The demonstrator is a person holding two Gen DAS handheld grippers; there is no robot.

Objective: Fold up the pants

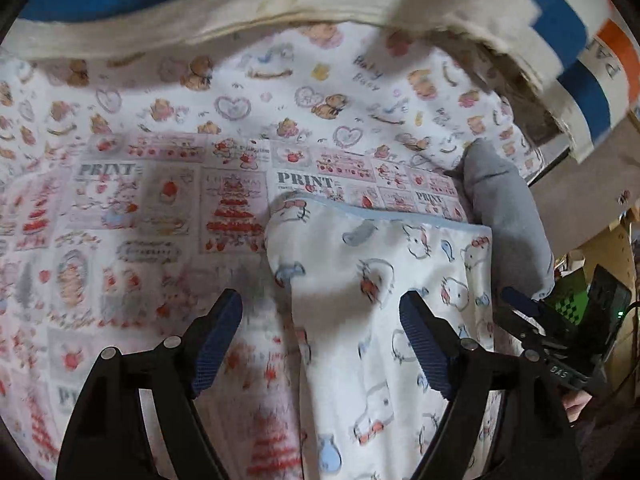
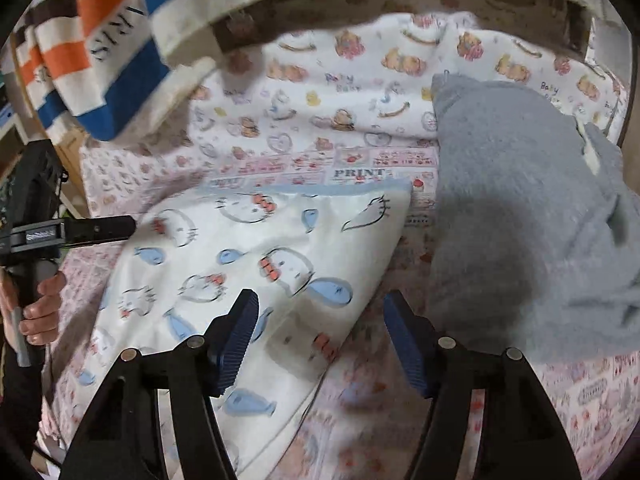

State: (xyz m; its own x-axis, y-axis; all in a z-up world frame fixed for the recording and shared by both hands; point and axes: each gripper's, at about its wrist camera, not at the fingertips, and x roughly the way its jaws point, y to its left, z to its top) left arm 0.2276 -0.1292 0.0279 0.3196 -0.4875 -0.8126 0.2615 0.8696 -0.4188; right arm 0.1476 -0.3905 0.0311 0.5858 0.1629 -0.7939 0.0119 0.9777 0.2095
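The white pants [image 1: 384,280] with a cat-and-fish print and a light blue waistband lie on a pink printed sheet [image 1: 132,216]. They also show in the right wrist view [image 2: 248,264], spread flat with the waistband at the far edge. My left gripper [image 1: 320,340] is open and empty just above the pants' left side. My right gripper [image 2: 320,340] is open and empty over the pants' right edge. The right gripper also shows in the left wrist view [image 1: 532,316], at the pants' right side. The left gripper shows in the right wrist view [image 2: 96,228] at the left edge.
A grey fleece garment [image 2: 532,216] lies right of the pants, also seen in the left wrist view [image 1: 508,208]. A bear-print cloth [image 1: 280,80] lies beyond. A blue, white and orange striped blanket [image 2: 104,40] hangs at the back. Wooden furniture [image 1: 616,248] stands at right.
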